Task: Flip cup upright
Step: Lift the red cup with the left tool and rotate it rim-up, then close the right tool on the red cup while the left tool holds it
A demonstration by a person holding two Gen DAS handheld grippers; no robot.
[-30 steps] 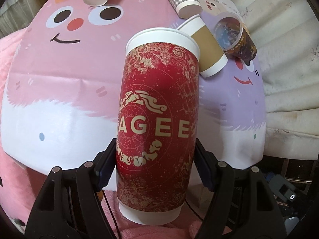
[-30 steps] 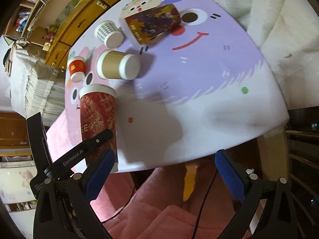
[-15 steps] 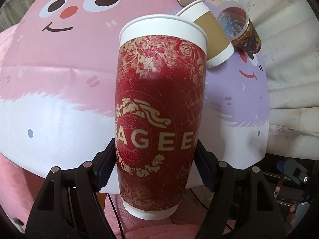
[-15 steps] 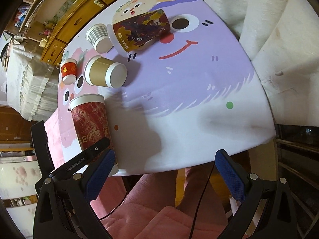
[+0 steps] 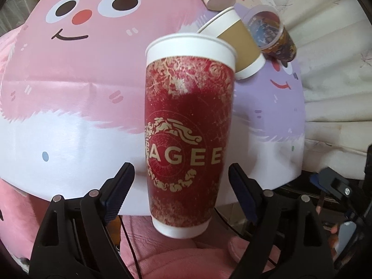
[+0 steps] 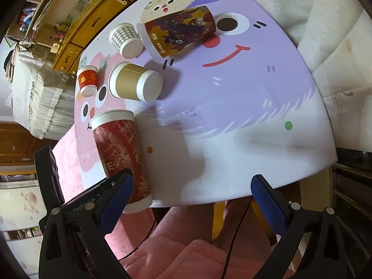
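Observation:
A tall red paper cup [image 5: 187,130] with gold print and white rims stands between the fingers of my left gripper [image 5: 180,186] at the table's near edge. The jaws stand apart from its sides, so the gripper is open. The cup also shows in the right wrist view [image 6: 121,153], with the left gripper [image 6: 93,195] beside it. My right gripper [image 6: 189,200] is open and empty over the near table edge.
On the cartoon-print tablecloth [image 6: 232,107] lie a brown sleeved cup [image 6: 136,83], a grey checked cup [image 6: 126,38], a dark patterned cup [image 6: 179,32] and a small red cup [image 6: 88,81]. Pink fabric [image 6: 174,251] lies below the edge. Wooden drawers [image 6: 93,16] stand behind.
My left gripper has opened and its fingers now stand clear of the red cup. The right gripper's view has shifted slightly; it stays open.

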